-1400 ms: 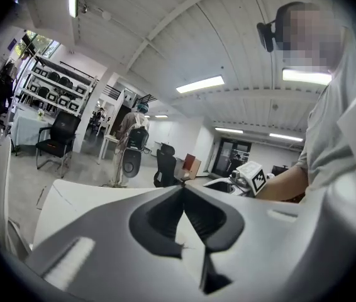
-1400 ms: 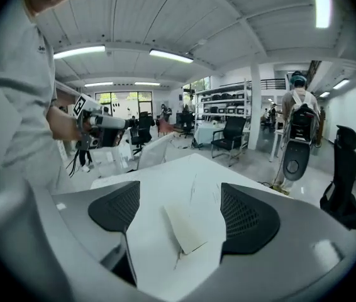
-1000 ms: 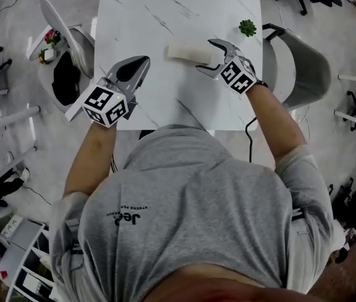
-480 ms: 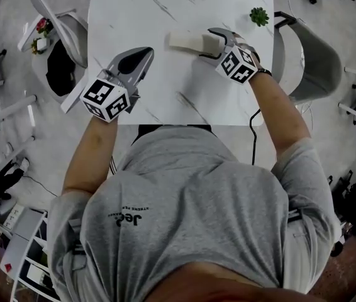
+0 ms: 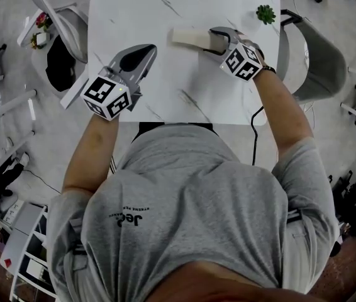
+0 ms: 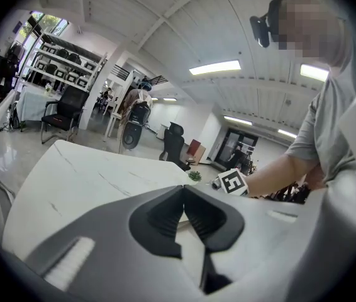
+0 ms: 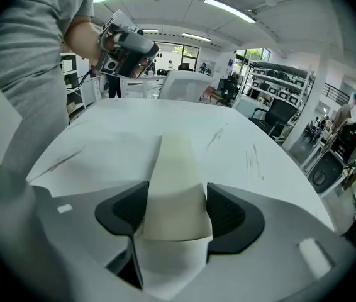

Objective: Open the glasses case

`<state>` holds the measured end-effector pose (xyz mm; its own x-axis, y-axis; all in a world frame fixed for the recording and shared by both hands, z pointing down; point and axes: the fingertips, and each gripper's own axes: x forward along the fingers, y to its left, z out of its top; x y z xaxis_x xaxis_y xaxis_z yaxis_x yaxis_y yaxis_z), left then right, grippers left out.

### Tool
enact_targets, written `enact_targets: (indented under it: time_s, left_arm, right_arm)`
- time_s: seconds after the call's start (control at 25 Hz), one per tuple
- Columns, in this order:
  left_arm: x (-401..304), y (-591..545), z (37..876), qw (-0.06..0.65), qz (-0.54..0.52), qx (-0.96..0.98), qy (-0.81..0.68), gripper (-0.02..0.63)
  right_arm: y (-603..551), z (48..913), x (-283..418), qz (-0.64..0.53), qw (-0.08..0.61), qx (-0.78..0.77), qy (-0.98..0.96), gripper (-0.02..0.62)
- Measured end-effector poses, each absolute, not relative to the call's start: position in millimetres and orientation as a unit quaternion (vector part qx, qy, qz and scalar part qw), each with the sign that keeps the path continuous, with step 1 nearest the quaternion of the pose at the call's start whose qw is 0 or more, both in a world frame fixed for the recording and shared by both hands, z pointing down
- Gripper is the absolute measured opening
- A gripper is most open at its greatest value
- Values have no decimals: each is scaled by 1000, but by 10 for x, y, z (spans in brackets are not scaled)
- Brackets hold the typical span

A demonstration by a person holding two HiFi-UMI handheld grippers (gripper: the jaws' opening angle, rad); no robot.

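Note:
A cream glasses case (image 5: 187, 38) lies closed on the white marble table (image 5: 134, 11), long side running left to right. My right gripper (image 5: 217, 39) sits over the case's right end. In the right gripper view the case (image 7: 175, 168) fills the gap and both dark pads (image 7: 124, 209) touch its sides; the jaws have just been closing on it. My left gripper (image 5: 145, 52) hovers shut over the table's left part, apart from the case. In the left gripper view its tips (image 6: 183, 197) meet with nothing between them.
A small green plant (image 5: 266, 14) stands at the table's far right corner, just beyond the right gripper. A grey chair (image 5: 319, 61) stands to the right of the table, another chair (image 5: 65, 43) to the left. The table's near edge runs just under both hands.
Both grippers have sunk toward the table. The right gripper's wide jaws have come down around the case's right end and narrowed onto it. The left gripper stays shut.

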<state>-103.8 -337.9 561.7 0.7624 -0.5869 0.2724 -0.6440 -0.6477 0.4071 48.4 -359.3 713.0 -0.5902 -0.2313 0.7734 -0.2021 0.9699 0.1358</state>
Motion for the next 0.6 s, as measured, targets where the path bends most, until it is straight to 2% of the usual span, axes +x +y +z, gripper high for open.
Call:
enact_targets:
  time_s: [0.6]
  left_arm:
    - [-1004, -3371, 5614, 249, 63, 907, -335, 58]
  right_arm:
    - [-3654, 6956, 450, 12, 418, 96, -903, 268]
